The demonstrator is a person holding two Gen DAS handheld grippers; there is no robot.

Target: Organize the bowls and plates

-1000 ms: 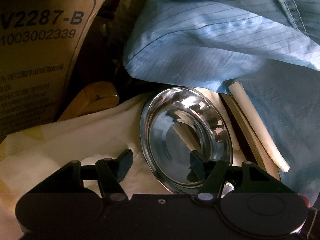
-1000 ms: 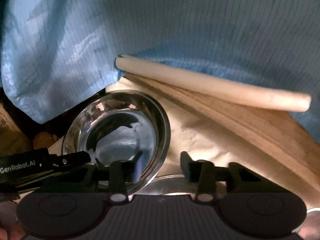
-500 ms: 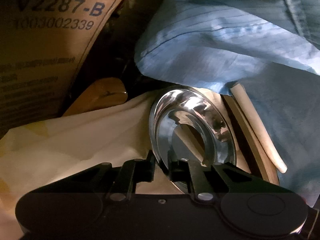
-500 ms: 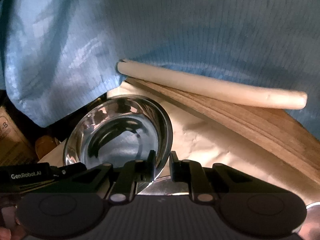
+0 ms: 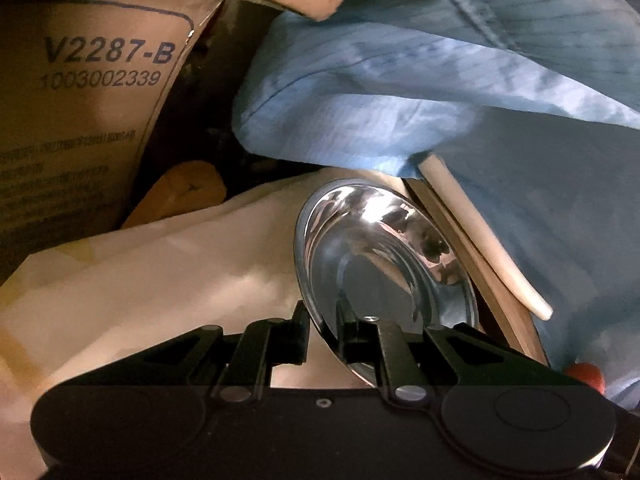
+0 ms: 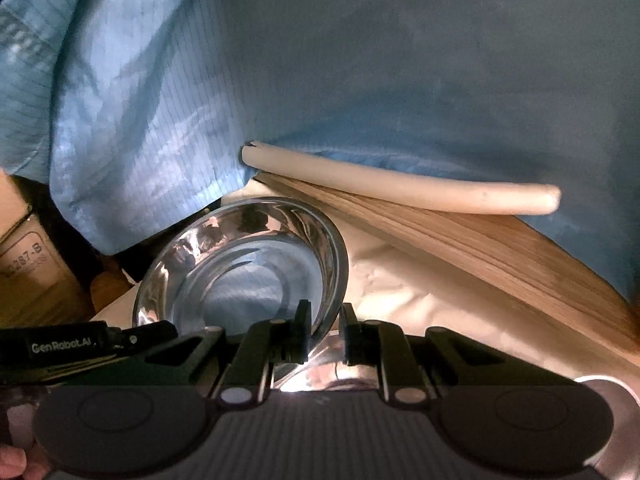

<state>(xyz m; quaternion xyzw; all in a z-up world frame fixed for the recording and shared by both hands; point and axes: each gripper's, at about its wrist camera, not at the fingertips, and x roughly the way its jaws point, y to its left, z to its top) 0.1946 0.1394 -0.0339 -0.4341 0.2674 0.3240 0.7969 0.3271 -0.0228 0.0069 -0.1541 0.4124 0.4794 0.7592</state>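
A shiny steel bowl (image 5: 384, 264) stands tilted over a cream tablecloth (image 5: 160, 280). My left gripper (image 5: 322, 328) is shut on its near-left rim, one finger inside and one outside. In the right wrist view the same kind of steel bowl (image 6: 248, 264) is pinched at its near-right rim by my right gripper (image 6: 326, 328), also shut. The left gripper's body (image 6: 120, 340) reaches in from the lower left to the bowl's left rim. Under the bowl shows another polished steel piece (image 6: 316, 376); I cannot tell whether it is a plate or a bowl.
A person's blue striped garment (image 6: 360, 80) fills the background close behind the bowl. A white foam tube (image 6: 400, 184) lies along a wooden table edge (image 6: 500, 256). A printed cardboard box (image 5: 80, 100) stands at the far left. A fingertip (image 6: 16, 464) shows at the bottom left.
Both grippers went from open to shut on the bowl's rim. The bowl has since tipped and risen a little off the cloth.
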